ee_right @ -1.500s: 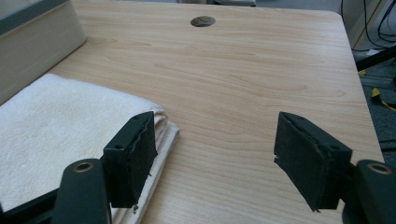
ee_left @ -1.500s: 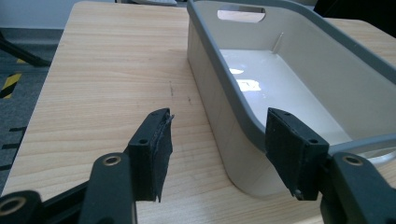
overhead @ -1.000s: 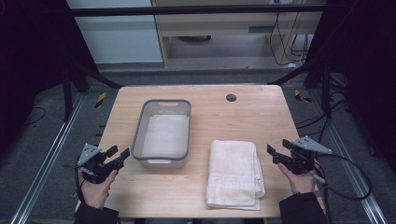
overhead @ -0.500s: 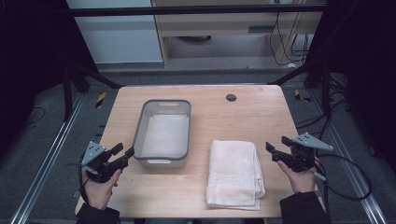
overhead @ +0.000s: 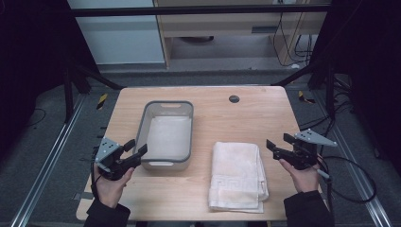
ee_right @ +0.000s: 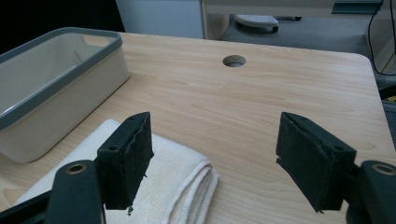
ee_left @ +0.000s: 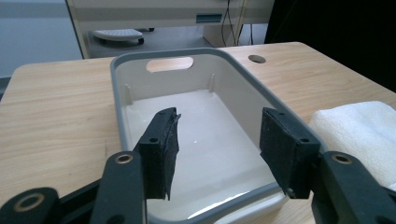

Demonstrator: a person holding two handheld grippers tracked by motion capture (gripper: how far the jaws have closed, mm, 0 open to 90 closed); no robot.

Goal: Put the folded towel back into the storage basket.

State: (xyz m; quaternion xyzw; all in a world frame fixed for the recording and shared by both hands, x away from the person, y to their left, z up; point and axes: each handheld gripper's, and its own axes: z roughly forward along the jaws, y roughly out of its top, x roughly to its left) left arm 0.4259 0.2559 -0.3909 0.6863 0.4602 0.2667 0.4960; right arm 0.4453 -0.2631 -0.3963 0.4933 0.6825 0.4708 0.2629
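- High view: left gripper (overhead: 135, 149) held in a hand (overhead: 111, 187) at the near left part of the wooden table (overhead: 236, 118), jaws spread apart with nothing between them, tips just beside the near left corner of the grey-rimmed plastic tub (overhead: 169, 135).
- High view: tub ahead and to the right of the left gripper, empty, pale inside, a handle slot at its far end.
- High view: right gripper (overhead: 279, 145) held in a hand (overhead: 302, 177) at the near right edge of the table, jaws parted and holding nothing, pointing left toward the folded white towel (overhead: 238, 176).
- High view: towel just left of the right gripper, not touched by it, lying flat between the two grippers and beside the tub's near right corner; round cable hole (overhead: 234, 99) well beyond both grippers, near the far edge.
- Left gripper view: left gripper (ee_left: 217, 149) wide open, its two black padded jaws hovering over the near end of the tub (ee_left: 243, 91), nothing gripped; whether the jaws touch the rim cannot be told.
- Left gripper view: towel (ee_left: 359, 133) off to the right of the right-hand jaw, beside the tub; cable hole (ee_left: 257, 59) far ahead on the right.
- Right gripper view: right gripper (ee_right: 212, 161) open wide and empty, left-hand jaw in front of the towel (ee_right: 177, 186), right-hand jaw over bare wood.
- Right gripper view: towel's folded edges showing between the jaws, toward the left one; tub (ee_right: 51, 84) ahead to the left; cable hole (ee_right: 234, 60) straight ahead, far off.
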